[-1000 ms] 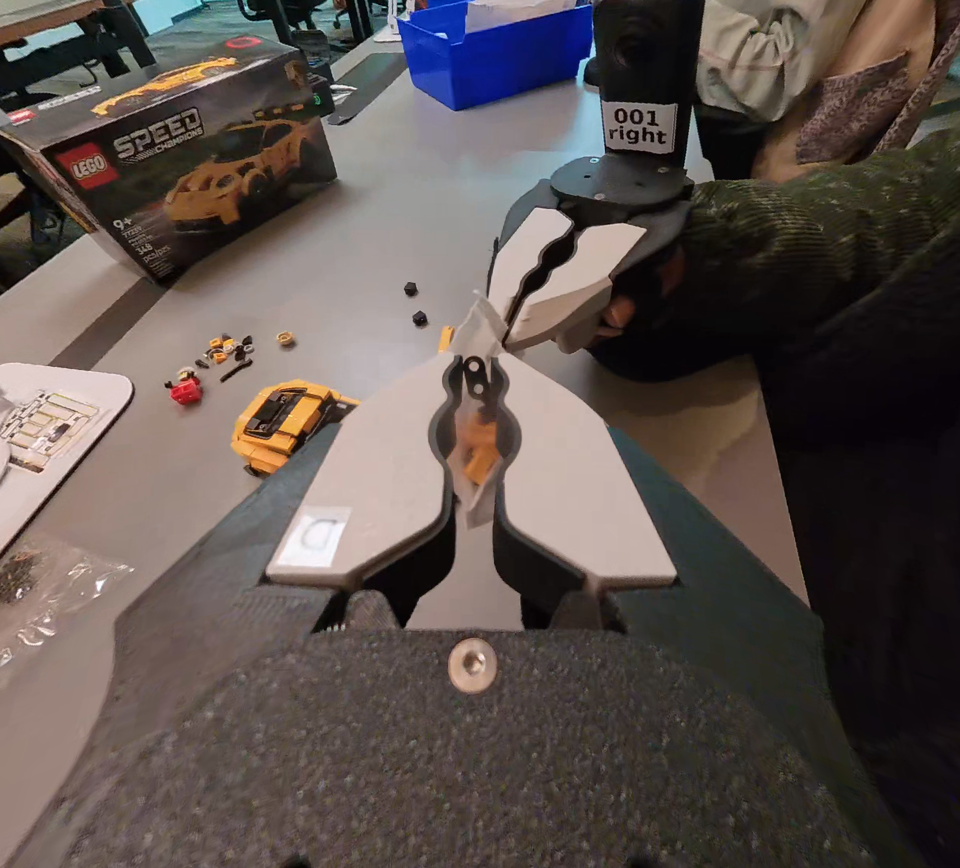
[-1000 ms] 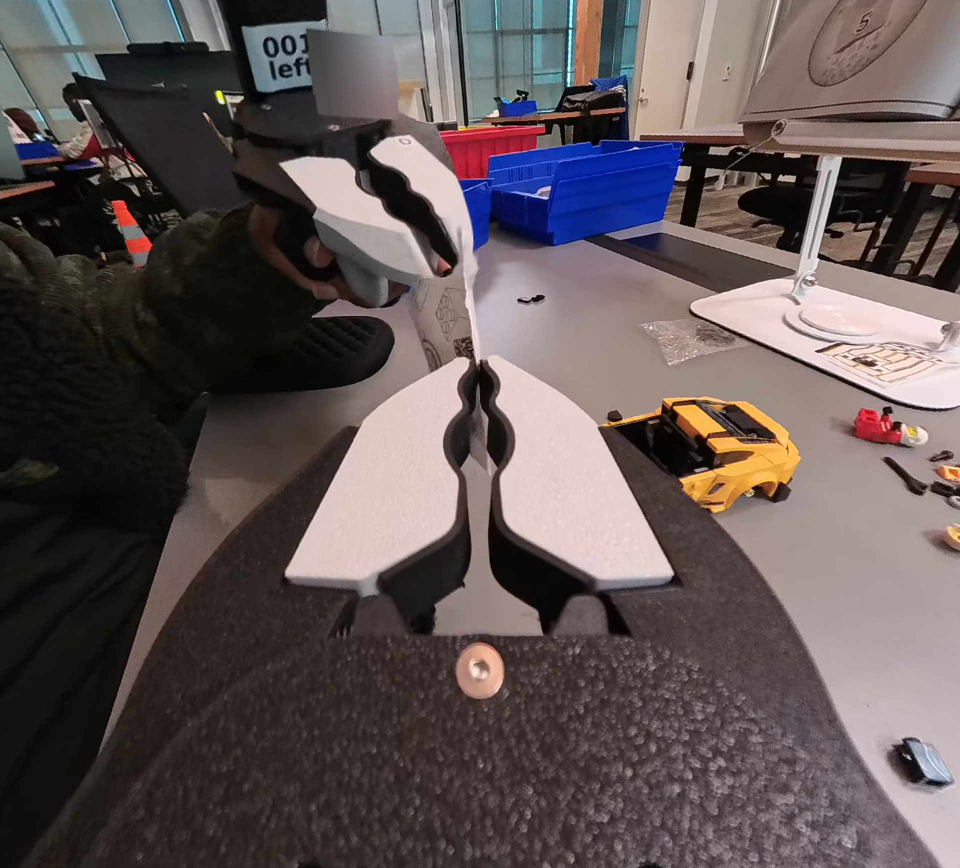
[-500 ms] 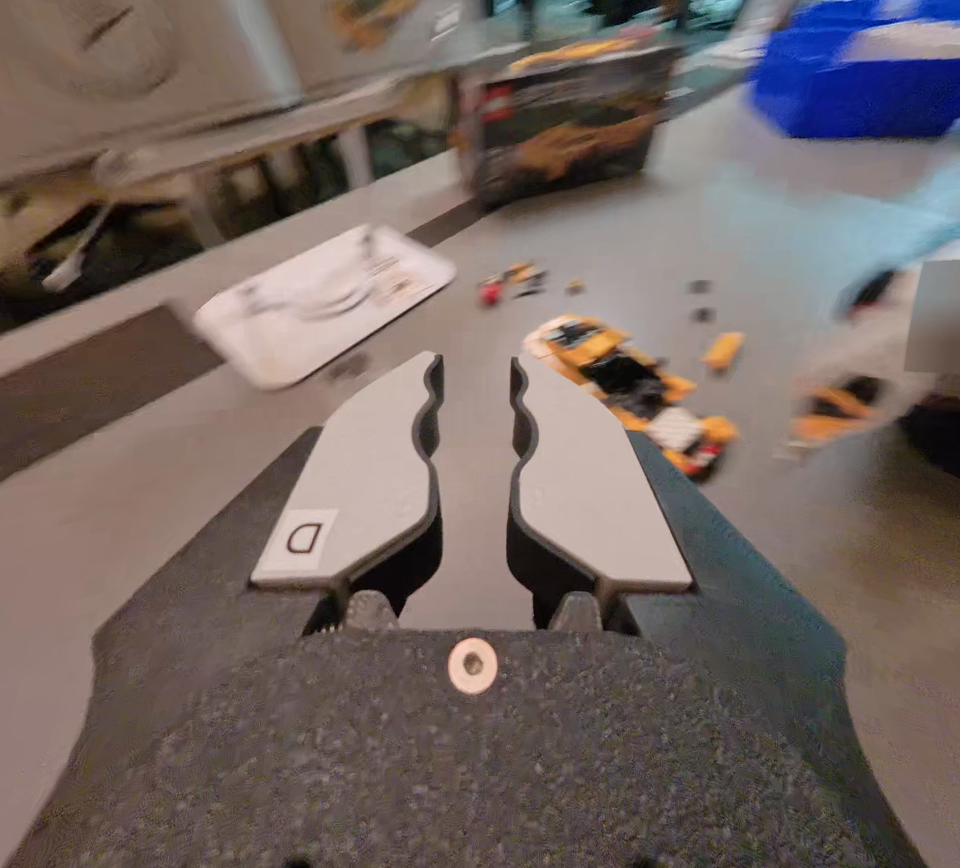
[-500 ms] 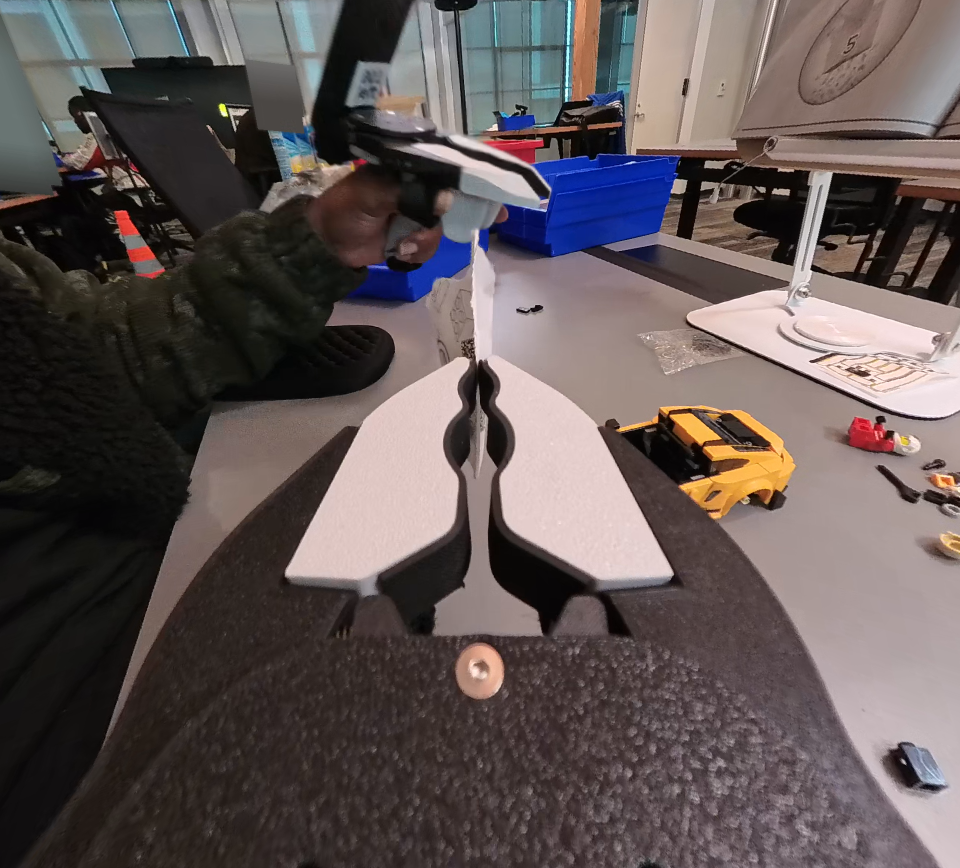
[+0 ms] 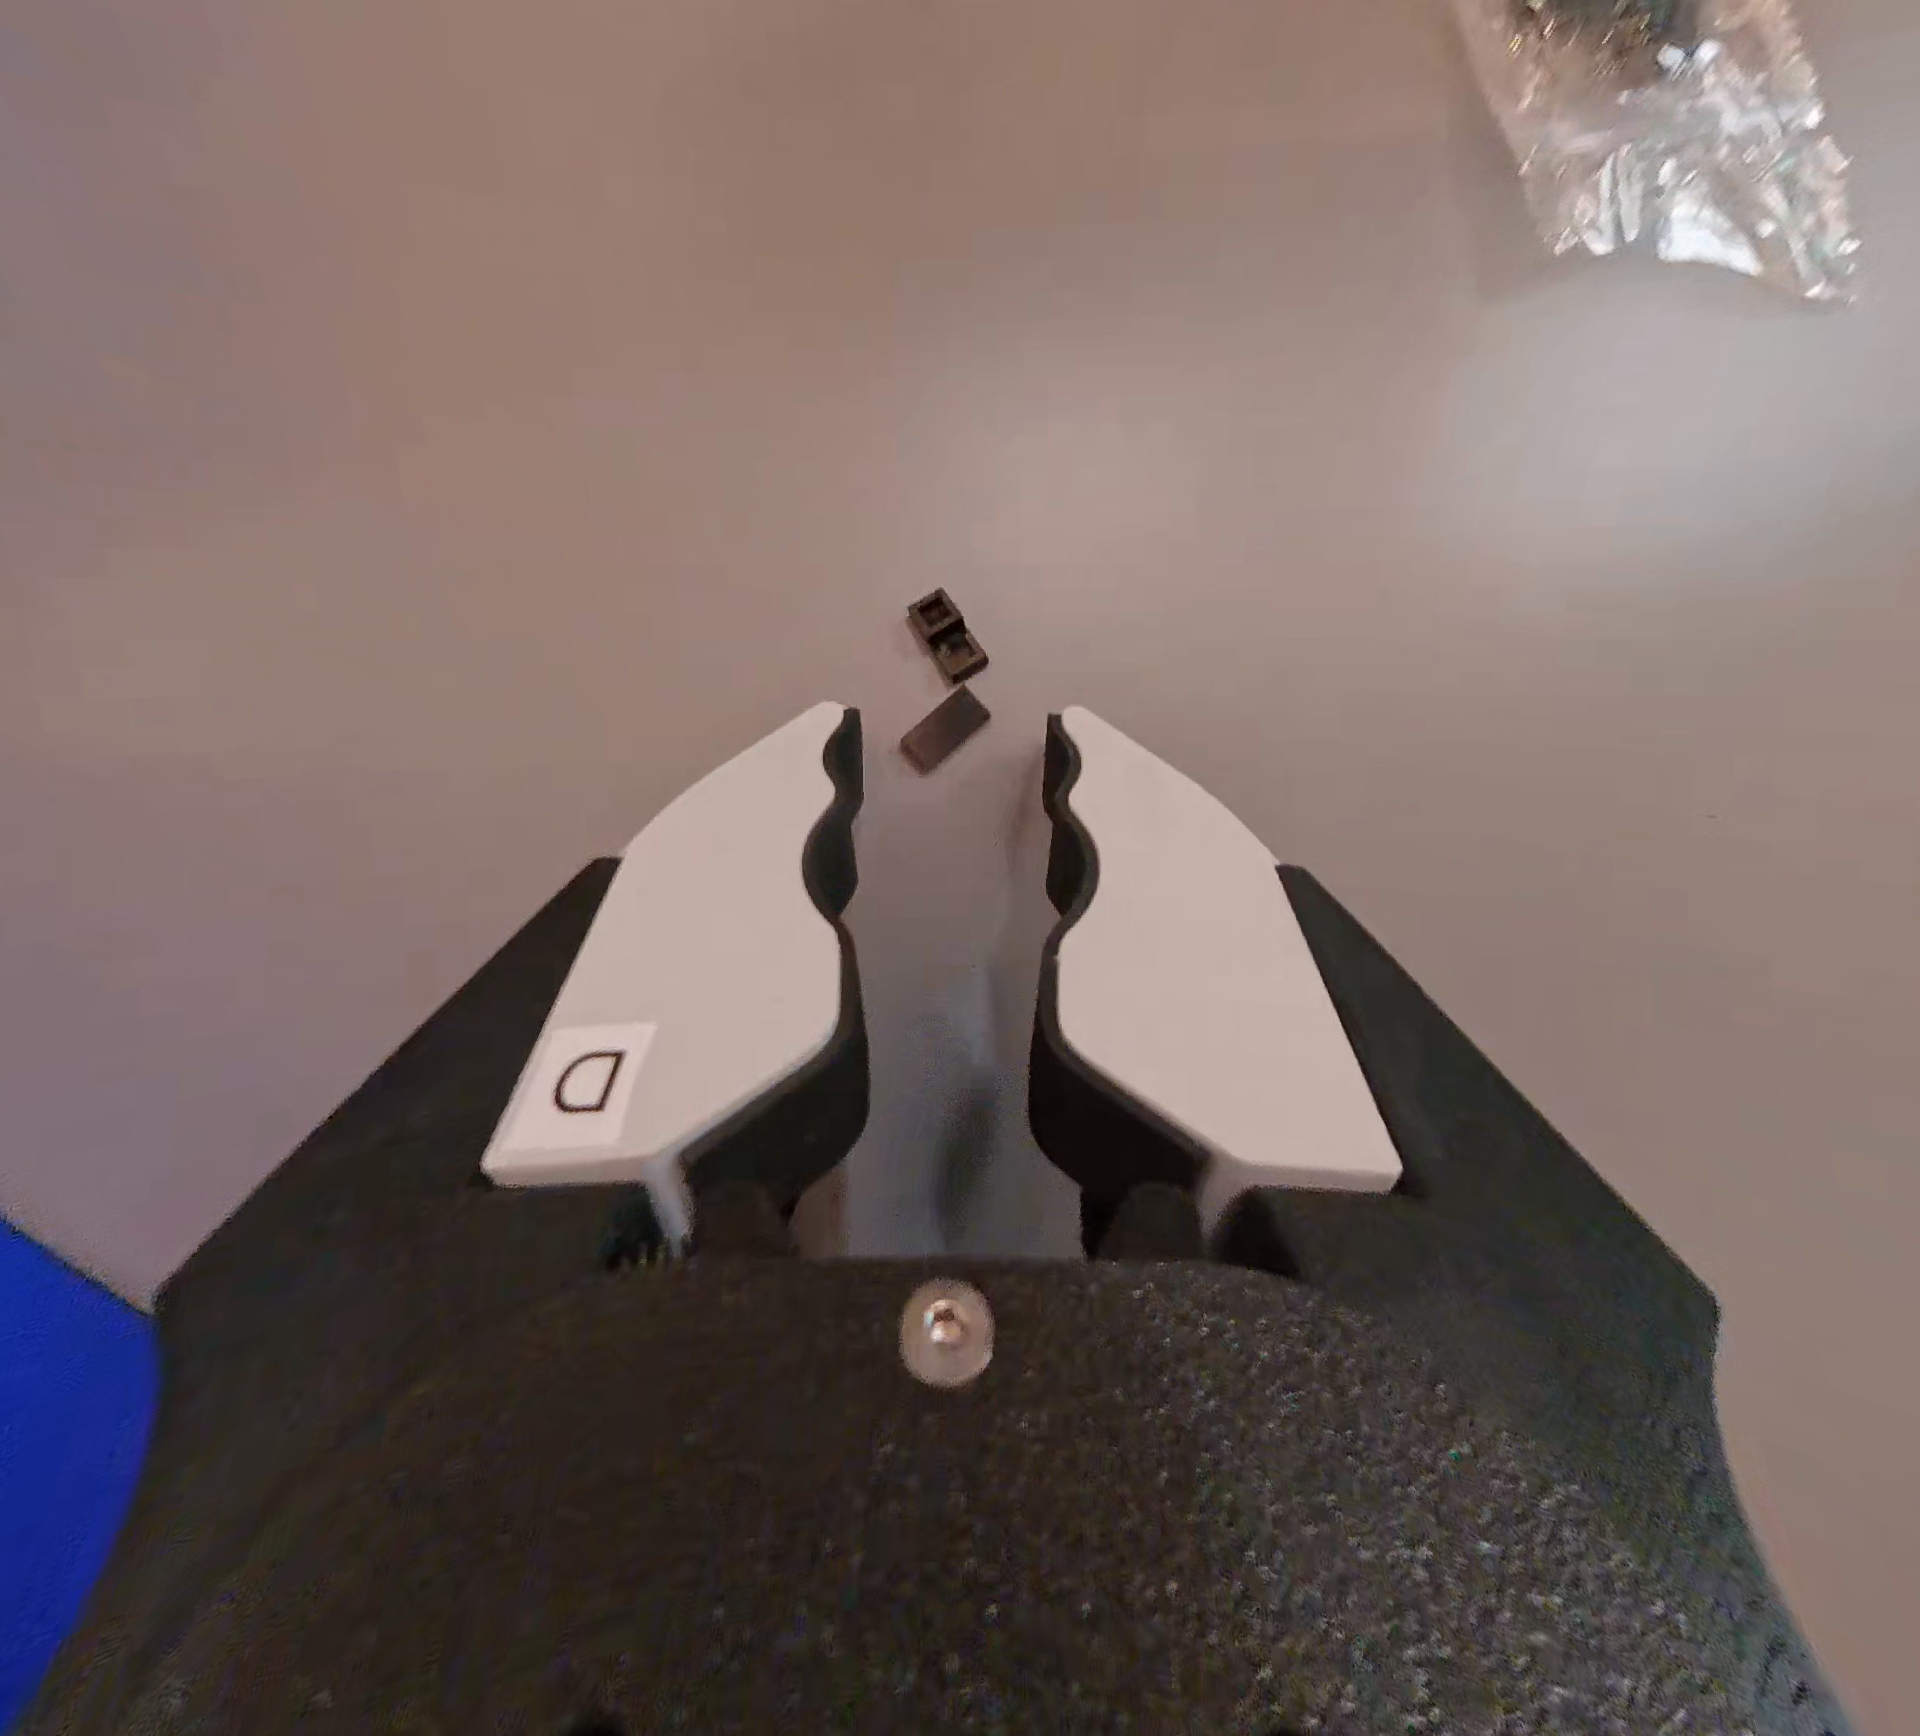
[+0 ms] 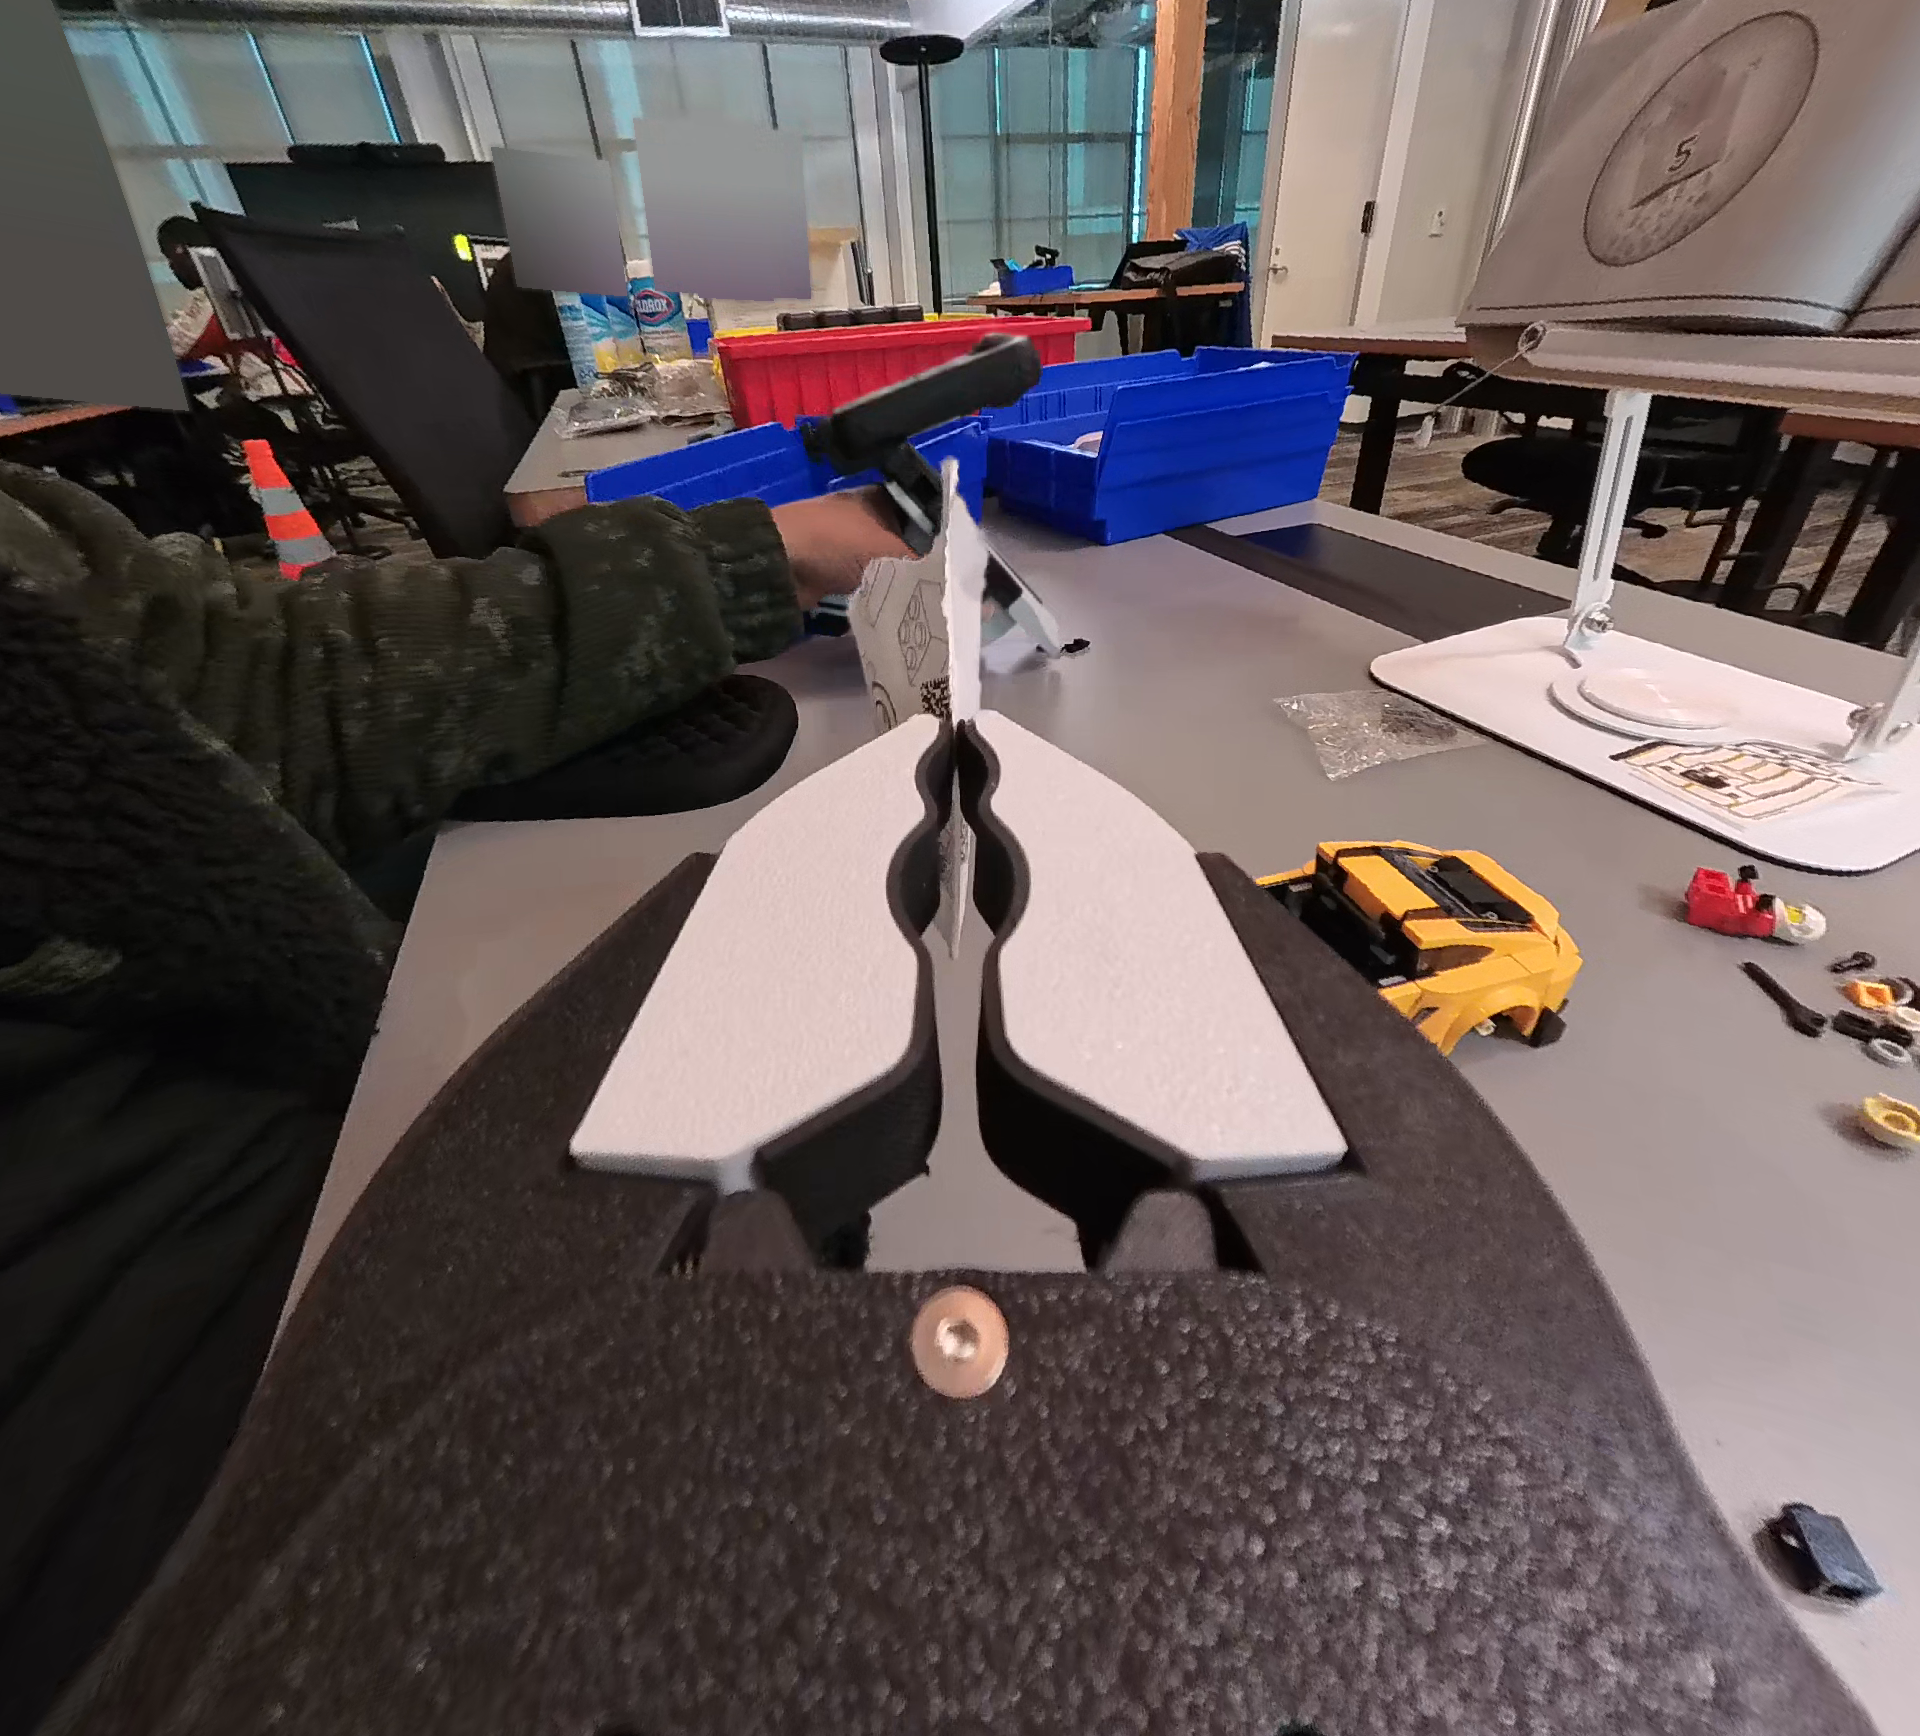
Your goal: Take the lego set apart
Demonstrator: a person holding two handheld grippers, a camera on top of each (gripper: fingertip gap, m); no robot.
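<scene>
Left gripper [image 5: 951, 730] hangs over the grey table [image 5: 520, 336], jaws apart and empty, 2 small black pieces [image 5: 945, 676] lying just past its tips. Right gripper [image 6: 958, 730] is clamped on a white paper bag [image 6: 940, 621], printed and torn along 1 edge. The yellow car [image 6: 1439, 933], blocky and glossy, sits mostly whole beside it, with a few loose bits [image 6: 1870, 1000] scattered near: early days, I'd judge, most of the car left to strip.

grey table [image 6: 1195, 647] | yellow toy car [image 6: 1423, 933], loose bricks [image 5: 945, 647], plastic bag [image 6: 1361, 725], white stand base [image 6: 1662, 751] are laid on it
</scene>
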